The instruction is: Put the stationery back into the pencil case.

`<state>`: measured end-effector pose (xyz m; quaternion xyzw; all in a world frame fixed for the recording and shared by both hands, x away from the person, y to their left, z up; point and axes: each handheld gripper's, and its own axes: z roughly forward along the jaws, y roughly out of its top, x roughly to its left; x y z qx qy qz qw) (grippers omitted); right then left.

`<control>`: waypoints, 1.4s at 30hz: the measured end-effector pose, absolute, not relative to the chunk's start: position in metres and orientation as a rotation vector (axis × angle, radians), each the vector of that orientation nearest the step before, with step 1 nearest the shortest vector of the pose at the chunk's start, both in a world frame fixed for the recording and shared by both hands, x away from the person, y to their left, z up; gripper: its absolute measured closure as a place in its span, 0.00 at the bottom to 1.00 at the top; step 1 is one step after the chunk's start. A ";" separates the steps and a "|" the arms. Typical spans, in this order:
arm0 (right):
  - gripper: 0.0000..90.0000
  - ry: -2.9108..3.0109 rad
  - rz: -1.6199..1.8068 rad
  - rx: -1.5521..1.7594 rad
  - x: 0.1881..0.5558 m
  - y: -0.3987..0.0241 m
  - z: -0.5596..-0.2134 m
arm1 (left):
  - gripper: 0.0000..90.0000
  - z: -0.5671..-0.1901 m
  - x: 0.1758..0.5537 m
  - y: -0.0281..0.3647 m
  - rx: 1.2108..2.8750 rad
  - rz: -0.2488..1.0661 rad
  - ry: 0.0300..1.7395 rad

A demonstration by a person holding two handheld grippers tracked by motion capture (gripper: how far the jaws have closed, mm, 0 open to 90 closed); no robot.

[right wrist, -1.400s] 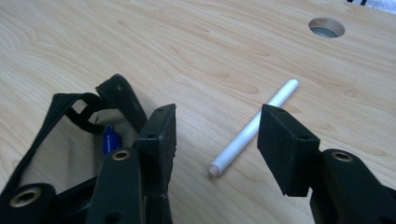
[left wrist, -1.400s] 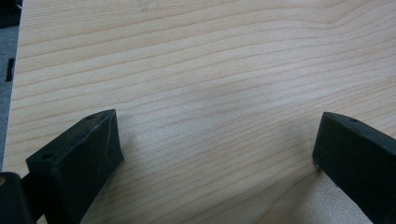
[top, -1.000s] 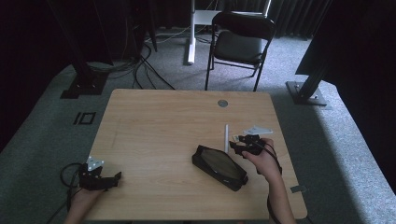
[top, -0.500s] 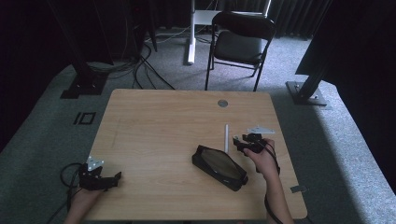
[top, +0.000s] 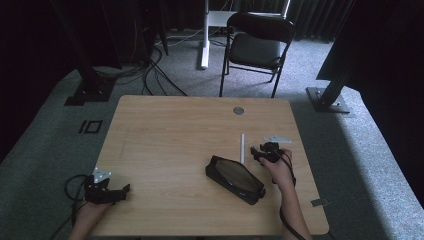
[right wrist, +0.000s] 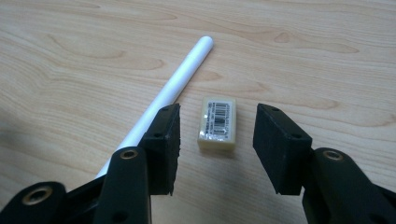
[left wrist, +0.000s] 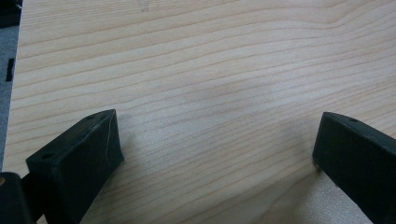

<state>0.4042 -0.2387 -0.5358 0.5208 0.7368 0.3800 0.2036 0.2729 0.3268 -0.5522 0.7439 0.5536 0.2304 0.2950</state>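
Observation:
A small cream eraser [right wrist: 217, 122] with a barcode label lies flat on the wooden table [top: 175, 135]. My right gripper [right wrist: 218, 119] hangs low over it with one jaw on either side. The jaws have just been closing, but a gap still shows on both sides of the eraser. A white stick [right wrist: 173, 84] lies just outside the left jaw; in the high view this white stick [top: 242, 147] lies beside my right gripper [top: 259, 151]. A black pencil case [top: 234, 179] lies slantwise near my right hand. My left gripper [top: 120, 191] rests at the table's near left, its jaws [left wrist: 217, 128] wide open over bare wood.
A round grey grommet [top: 238, 110] sits near the table's far edge. Behind the table stands a black folding chair [top: 257, 45]. Cables [top: 155, 75] and black stand bases [top: 85, 92] lie on the grey carpet around it.
My right gripper has sunk a little toward the table beside the white stick. The left gripper and the pencil case have stayed where they were.

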 end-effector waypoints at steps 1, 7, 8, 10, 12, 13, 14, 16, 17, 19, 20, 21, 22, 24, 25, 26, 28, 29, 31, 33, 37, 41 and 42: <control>0.57 2.055 1.056 1.455 0.405 -0.238 -0.536 | 0.02 -0.552 0.273 0.327 1.980 0.613 1.473; 0.60 2.067 1.026 1.467 0.411 -0.235 -0.543 | 0.02 -0.552 0.273 0.327 1.980 0.613 1.473; 0.60 2.068 1.012 1.465 0.412 -0.235 -0.544 | 0.02 -0.552 0.273 0.327 1.980 0.613 1.473; 0.61 2.066 1.009 1.465 0.413 -0.235 -0.545 | 0.02 -0.552 0.273 0.327 1.980 0.613 1.473; 0.61 2.065 0.995 1.457 0.414 -0.234 -0.545 | 0.02 -0.552 0.273 0.327 1.980 0.613 1.473; 0.61 2.062 0.991 1.454 0.415 -0.234 -0.545 | 0.02 -0.552 0.273 0.327 1.980 0.613 1.473; 0.62 2.061 0.986 1.452 0.415 -0.233 -0.544 | 0.02 -0.552 0.273 0.327 1.980 0.613 1.473; 0.62 2.060 0.974 1.447 0.416 -0.233 -0.544 | 0.02 -0.552 0.273 0.327 1.980 0.613 1.473; 0.63 2.060 0.973 1.447 0.416 -0.232 -0.545 | 0.02 -0.552 0.273 0.327 1.979 0.613 1.473; 0.63 2.062 0.973 1.446 0.417 -0.231 -0.546 | 0.02 -0.552 0.273 0.327 1.980 0.613 1.473; 0.64 2.064 0.967 1.441 0.417 -0.230 -0.546 | 0.02 -0.552 0.273 0.327 1.979 0.613 1.473; 0.64 2.069 0.960 1.437 0.417 -0.230 -0.547 | 0.02 -0.552 0.273 0.327 1.979 0.613 1.473; 0.64 2.072 0.957 1.438 0.418 -0.229 -0.548 | 0.02 -0.552 0.273 0.327 1.979 0.613 1.473; 0.64 2.080 0.945 1.431 0.418 -0.228 -0.549 | 0.02 -0.552 0.273 0.327 1.980 0.613 1.473; 0.64 2.077 0.948 1.432 0.418 -0.227 -0.549 | 0.02 -0.552 0.273 0.327 1.980 0.613 1.473; 0.65 2.077 0.949 1.430 0.418 -0.226 -0.549 | 0.02 -0.552 0.273 0.327 1.979 0.613 1.473; 0.67 2.074 0.933 1.427 0.419 -0.226 -0.549 | 0.02 -0.552 0.273 0.327 1.980 0.613 1.473; 0.68 2.073 0.933 1.427 0.419 -0.225 -0.549 | 0.02 -0.552 0.273 0.327 1.979 0.613 1.473; 0.69 2.067 0.927 1.435 0.419 -0.225 -0.549 | 0.02 -0.552 0.273 0.327 1.980 0.613 1.473; 0.71 2.061 0.926 1.443 0.419 -0.225 -0.549 | 0.02 -0.552 0.273 0.327 1.979 0.613 1.473; 0.75 2.017 0.923 1.496 0.419 -0.227 -0.549 | 0.02 -0.552 0.273 0.327 1.980 0.613 1.473; 0.76 2.035 0.941 1.529 0.420 -0.228 -0.546 | 0.02 -0.552 0.273 0.327 1.980 0.613 1.473; 0.76 2.036 0.944 1.534 0.420 -0.229 -0.546 | 0.02 -0.552 0.273 0.327 1.980 0.613 1.473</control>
